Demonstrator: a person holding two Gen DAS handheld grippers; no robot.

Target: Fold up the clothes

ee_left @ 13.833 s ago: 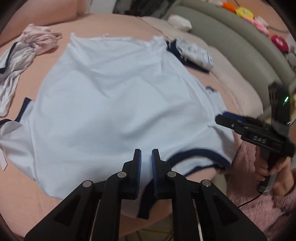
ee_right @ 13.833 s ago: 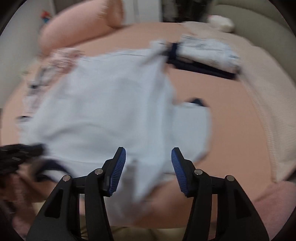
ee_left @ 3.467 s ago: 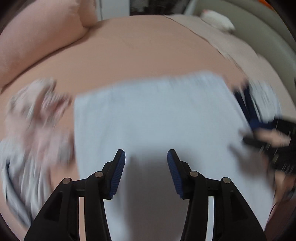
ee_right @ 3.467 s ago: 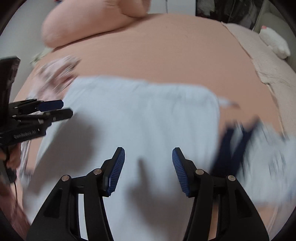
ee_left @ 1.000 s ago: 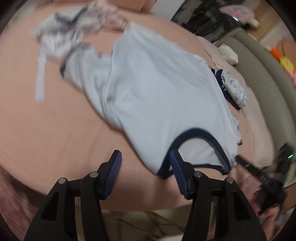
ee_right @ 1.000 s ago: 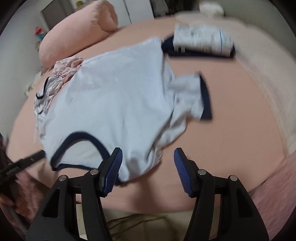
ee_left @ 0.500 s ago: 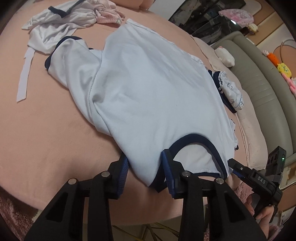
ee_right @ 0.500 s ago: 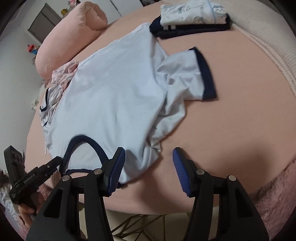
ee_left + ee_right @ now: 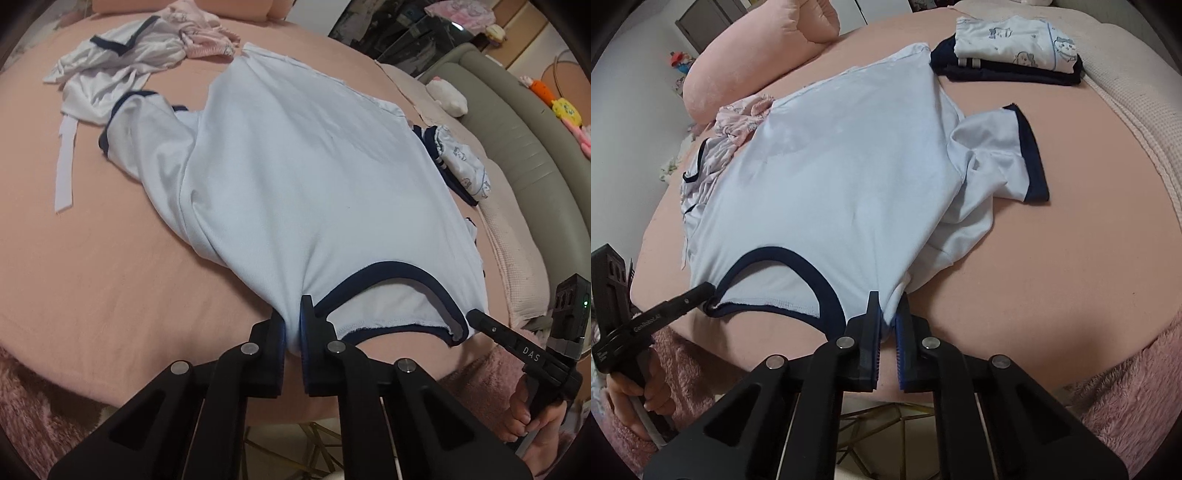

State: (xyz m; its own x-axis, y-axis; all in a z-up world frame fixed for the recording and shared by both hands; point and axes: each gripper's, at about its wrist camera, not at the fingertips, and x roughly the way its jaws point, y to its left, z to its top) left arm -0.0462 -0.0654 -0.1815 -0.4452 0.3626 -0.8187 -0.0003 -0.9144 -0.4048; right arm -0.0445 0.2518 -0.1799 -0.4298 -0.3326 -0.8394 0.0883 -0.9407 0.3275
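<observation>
The pale blue T-shirt (image 9: 295, 177) lies spread on the pink bed (image 9: 92, 258), its navy-trimmed neckline (image 9: 388, 269) at the near edge and its hem at the far side, so its long axis runs straight away from both claws. The left gripper (image 9: 293, 325) is pinched narrow on the shoulder cloth just left of the neckline, and the right gripper (image 9: 888, 321) is pinched narrow on the opposite shoulder; each holds 1 shoulder, neither nearer than the other. In my judgement the coming move turns on this: with both shoulders held at the near edge and the body stretching away, any fold or tug runs along that axis. The right sleeve (image 9: 1008, 162) lies crumpled out to the side; the left sleeve (image 9: 144, 125) is bunched too. A folded stack (image 9: 1012, 55) sits beyond the hem corner, and loose garments (image 9: 122, 62) lie at the far left. Readable writing: "DAS" on the right tool in the left view, "GenRobot.AI" on the left tool in the right view
</observation>
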